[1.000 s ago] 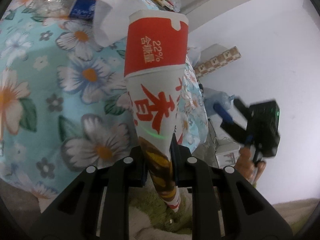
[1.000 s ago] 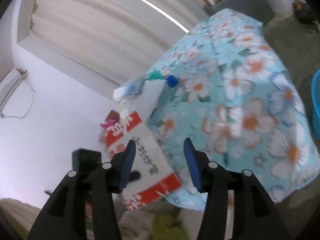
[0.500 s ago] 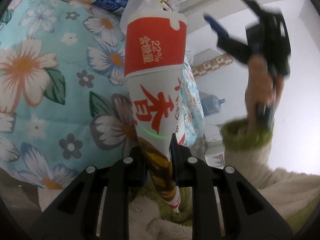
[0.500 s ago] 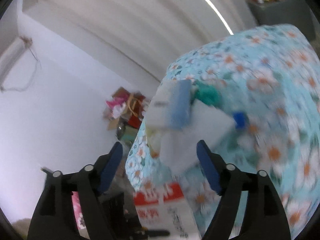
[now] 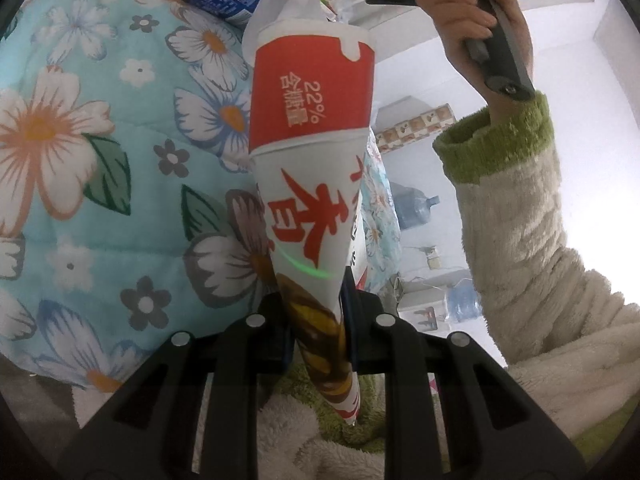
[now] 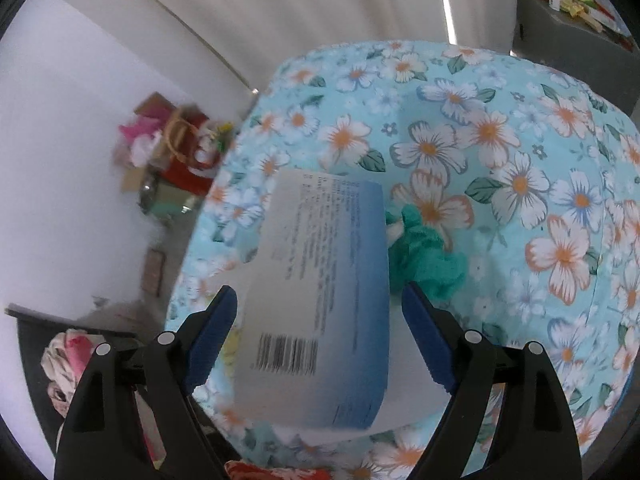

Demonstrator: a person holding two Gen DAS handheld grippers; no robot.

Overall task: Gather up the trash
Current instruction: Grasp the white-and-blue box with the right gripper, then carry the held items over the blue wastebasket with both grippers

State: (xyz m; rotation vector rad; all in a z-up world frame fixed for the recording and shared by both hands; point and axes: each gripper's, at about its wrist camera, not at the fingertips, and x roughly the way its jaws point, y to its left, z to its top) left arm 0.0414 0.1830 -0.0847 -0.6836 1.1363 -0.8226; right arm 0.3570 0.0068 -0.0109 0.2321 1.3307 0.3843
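Now: left gripper [image 5: 316, 320] clamped on the tip of a red-and-white paper cone [image 5: 310, 168], held just off the edge of the flowered cloth [image 5: 100, 208] | right gripper [image 6: 320, 340] jaws just been opening, wide, over a white-and-blue packet [image 6: 324, 300] lying on that cloth, pads not touching it | green crumpled scrap [image 6: 424, 256] beside the packet

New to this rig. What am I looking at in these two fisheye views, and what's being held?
No robot here: a person holds a two-finger gripper in each hand, and each carries a camera looking along its fingers. In the left view, the left gripper is shut on a red-and-white paper cone wrapper above the floral blue cloth. In the right view, the right gripper, whose jaws have just been opening, stands open over a blue-and-white printed package beside a crumpled green wrapper.
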